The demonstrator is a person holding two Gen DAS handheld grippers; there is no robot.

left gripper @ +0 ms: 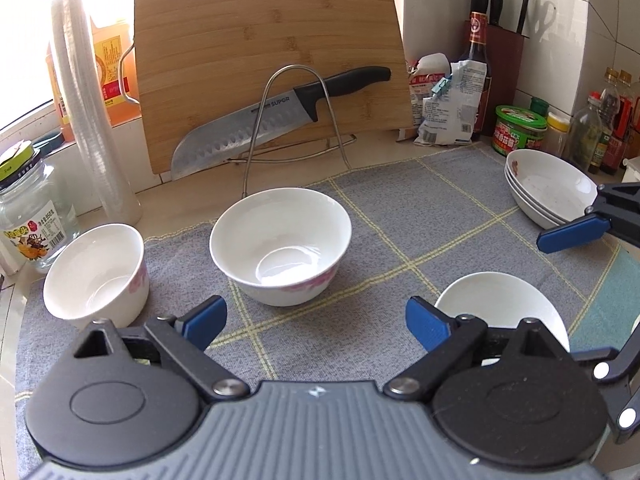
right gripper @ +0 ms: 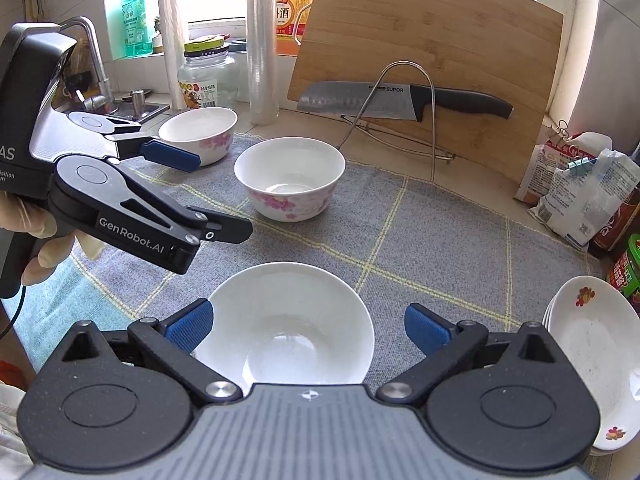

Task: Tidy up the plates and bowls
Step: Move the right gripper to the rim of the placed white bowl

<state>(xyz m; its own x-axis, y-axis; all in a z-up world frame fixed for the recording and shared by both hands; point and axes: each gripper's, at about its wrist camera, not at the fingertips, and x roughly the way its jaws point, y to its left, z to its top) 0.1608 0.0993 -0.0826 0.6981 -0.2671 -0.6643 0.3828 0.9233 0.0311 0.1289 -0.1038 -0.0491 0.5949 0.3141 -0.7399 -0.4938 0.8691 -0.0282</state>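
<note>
My left gripper (left gripper: pixel 316 322) has its blue ribbed pads spread wide with nothing between them, hanging over bare grey cloth (left gripper: pixel 400 208) crossed by pale yellow lines. Centre frame in the left wrist view sits a glossy white bowl with pink flowers (left gripper: pixel 280 246), deep and round, with open cloth all round it; a straighter-walled second bowl (left gripper: pixel 96 274) stands at the lower left, right on the cloth's edge. At the right edge, a stack of shallow white plates (left gripper: pixel 550 186) lies near a blue pad of my right gripper. In the right wrist view my right gripper (right gripper: pixel 308 330) is also spread, its pads flanking a plain white bowl (right gripper: pixel 288 320) at the bottom centre; the left pad looks very close to the rim, but I cannot tell if it touches. Behind, a bamboo cutting board (left gripper: pixel 268 56) leans upright with a steel knife (left gripper: pixel 280 114) in a wire rack.
</note>
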